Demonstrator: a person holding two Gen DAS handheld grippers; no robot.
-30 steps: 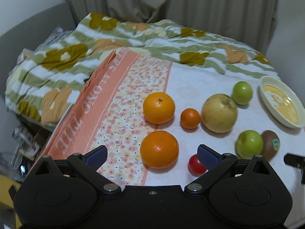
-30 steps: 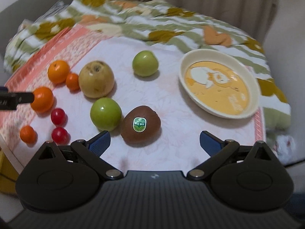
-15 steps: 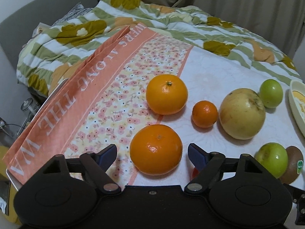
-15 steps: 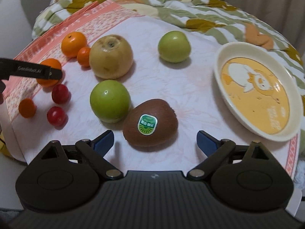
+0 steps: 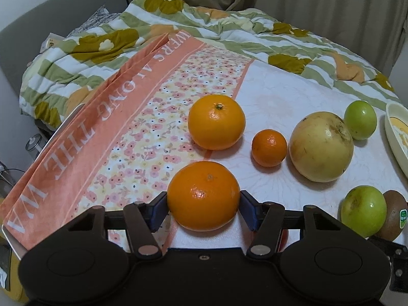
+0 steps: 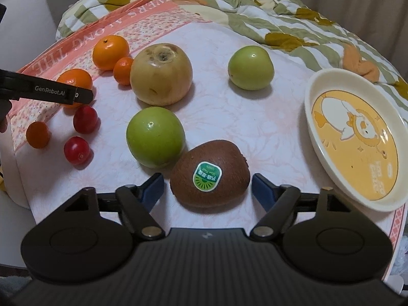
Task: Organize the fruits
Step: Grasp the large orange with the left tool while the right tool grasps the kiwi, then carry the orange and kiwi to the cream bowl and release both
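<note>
The near orange (image 5: 204, 193) sits between the blue pads of my left gripper (image 5: 204, 210). Its jaws are closing and both pads touch the orange's sides. The fruit rests on the floral cloth (image 5: 142, 137). A brown kiwi (image 6: 209, 173) with a green sticker lies between the fingers of my right gripper (image 6: 207, 186). Those jaws are closing too, with a thin gap left on each side of the kiwi. The cream plate (image 6: 357, 140) with a cartoon print stands empty to the right of the kiwi.
On the cloth lie a second orange (image 5: 216, 121), a small mandarin (image 5: 269, 148), a yellow pear (image 6: 160, 72), two green apples (image 6: 155, 136) (image 6: 250, 67), two cherry tomatoes (image 6: 85, 119) and a tiny orange (image 6: 38, 134). A rumpled quilt (image 5: 158, 25) borders the back.
Both grippers came down closer to the fruit and their jaws narrowed. The left pads now meet the near orange. The right fingers now flank the kiwi.
</note>
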